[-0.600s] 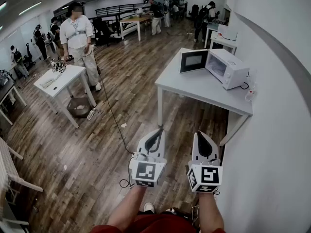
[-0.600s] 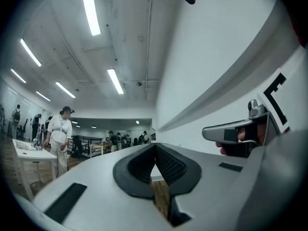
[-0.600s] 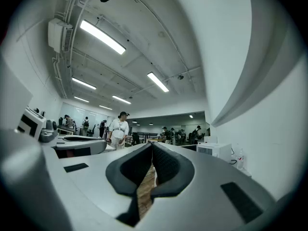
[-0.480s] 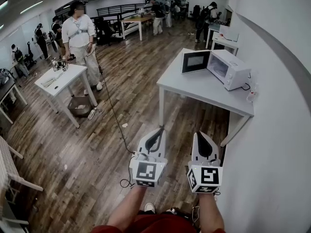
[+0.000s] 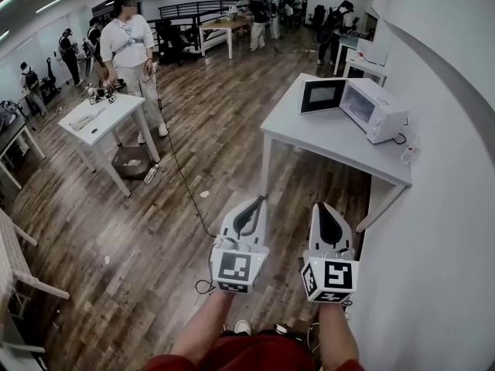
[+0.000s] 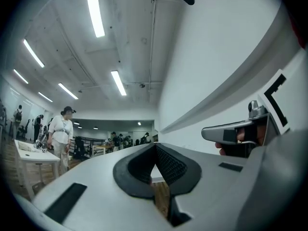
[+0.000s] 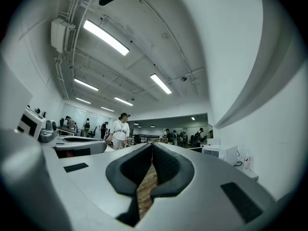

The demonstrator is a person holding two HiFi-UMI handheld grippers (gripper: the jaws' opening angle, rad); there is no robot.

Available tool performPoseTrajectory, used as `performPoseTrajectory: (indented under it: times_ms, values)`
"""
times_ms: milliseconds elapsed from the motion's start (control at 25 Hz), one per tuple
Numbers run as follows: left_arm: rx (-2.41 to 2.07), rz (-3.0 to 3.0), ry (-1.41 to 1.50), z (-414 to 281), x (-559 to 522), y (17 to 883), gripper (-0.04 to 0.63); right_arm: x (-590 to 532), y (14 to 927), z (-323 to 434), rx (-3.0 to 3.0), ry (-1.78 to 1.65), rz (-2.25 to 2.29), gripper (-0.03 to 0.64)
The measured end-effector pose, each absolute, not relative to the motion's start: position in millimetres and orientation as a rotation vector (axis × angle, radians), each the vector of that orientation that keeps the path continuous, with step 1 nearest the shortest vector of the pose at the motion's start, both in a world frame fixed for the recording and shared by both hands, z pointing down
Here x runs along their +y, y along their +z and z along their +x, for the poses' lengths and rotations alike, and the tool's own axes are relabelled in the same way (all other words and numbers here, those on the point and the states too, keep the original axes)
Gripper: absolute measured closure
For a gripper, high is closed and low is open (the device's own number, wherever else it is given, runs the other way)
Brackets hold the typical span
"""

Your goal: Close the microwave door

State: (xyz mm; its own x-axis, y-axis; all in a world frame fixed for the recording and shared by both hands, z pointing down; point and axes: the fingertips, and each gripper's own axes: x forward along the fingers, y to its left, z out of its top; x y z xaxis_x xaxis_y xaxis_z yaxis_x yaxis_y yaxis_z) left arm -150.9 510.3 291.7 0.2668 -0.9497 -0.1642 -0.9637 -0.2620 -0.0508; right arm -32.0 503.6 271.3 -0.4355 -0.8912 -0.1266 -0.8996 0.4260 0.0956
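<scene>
The white microwave (image 5: 377, 111) stands at the far right of a grey table (image 5: 325, 139), against the wall. Its door (image 5: 322, 96) is swung wide open to the left. Both grippers hang over the wooden floor, well short of the table. My left gripper (image 5: 260, 200) is shut and holds nothing, and its black pads (image 6: 166, 163) meet at the tip. My right gripper (image 5: 324, 205) is beside it, also shut and empty. From the right gripper view the microwave (image 7: 219, 153) shows small, far ahead to the right.
The white wall (image 5: 448, 207) runs close along my right. A small bottle (image 5: 408, 151) stands at the table's near right corner. To the left are a white table (image 5: 100, 118), a bin (image 5: 131, 162) under it and a person (image 5: 133, 49). A cable (image 5: 182, 180) trails across the floor.
The view has crept forward: the grey table and microwave sit slightly larger and more to the right. Both grippers keep their places, shut.
</scene>
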Motion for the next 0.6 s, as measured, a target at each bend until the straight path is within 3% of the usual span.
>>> performPoseTrajectory:
  times_ms: [600]
  values:
    - [1.785,-2.413,0.148,-186,484,301,0.568,478,284,-63,2.575,0.249,-1.708,0.594]
